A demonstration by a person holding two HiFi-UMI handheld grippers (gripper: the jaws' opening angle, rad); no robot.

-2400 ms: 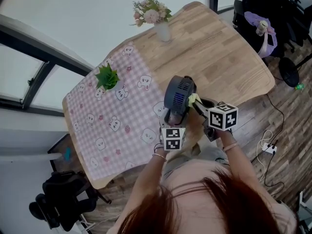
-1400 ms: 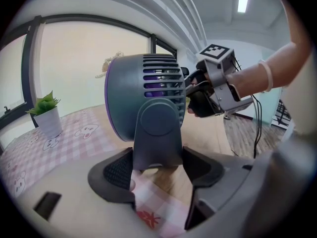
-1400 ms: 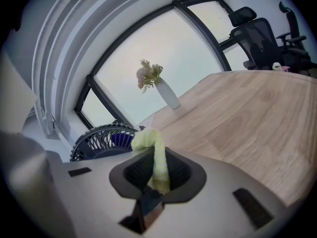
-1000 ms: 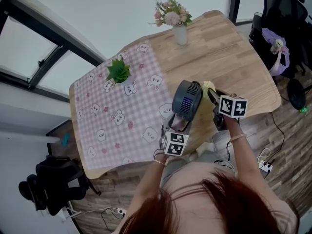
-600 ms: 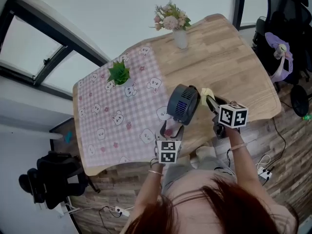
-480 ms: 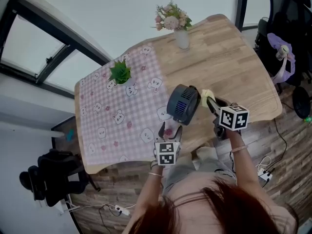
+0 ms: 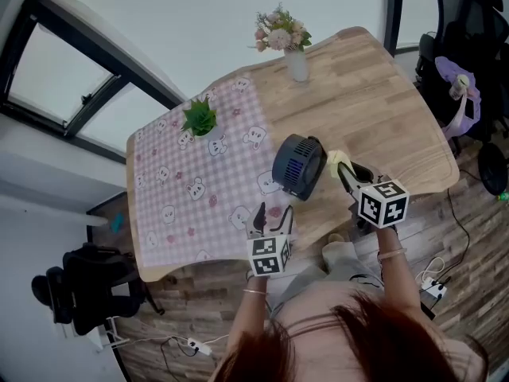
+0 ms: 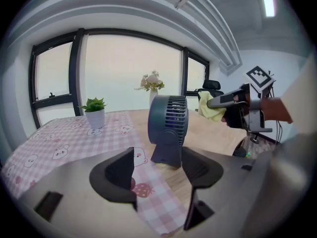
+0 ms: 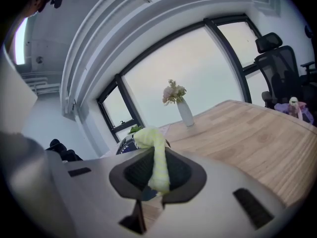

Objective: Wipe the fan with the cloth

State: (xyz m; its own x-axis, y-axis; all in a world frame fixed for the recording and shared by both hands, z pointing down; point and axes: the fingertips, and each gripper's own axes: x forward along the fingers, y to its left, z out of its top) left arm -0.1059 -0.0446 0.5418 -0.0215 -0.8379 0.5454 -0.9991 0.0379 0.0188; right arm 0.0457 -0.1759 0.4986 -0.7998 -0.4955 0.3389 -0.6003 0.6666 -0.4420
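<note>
Looking at a small dark fan (image 7: 298,165) parked upright on the wooden table (image 7: 374,94), base right about at the edge of the pink checked tablecloth (image 7: 183,189). Over on the left gripper (image 7: 269,213): jaws spread wide, gripping nothing, aimed at the fan's base from just short of it, not touching. Through that gap in the left gripper view, only fan and tablecloth. On the right gripper (image 7: 344,170): jaws pinched shut on the yellow-green cloth (image 7: 337,158), with a loop of it sticking up past the jaw tips. Held just beside the fan's right side, over the bare wood; touching the housing or not, hard to say from overhead. Further back, a potted plant (image 7: 200,118) on the tablecloth and a vase of flowers (image 7: 290,42) near the far edge.
</note>
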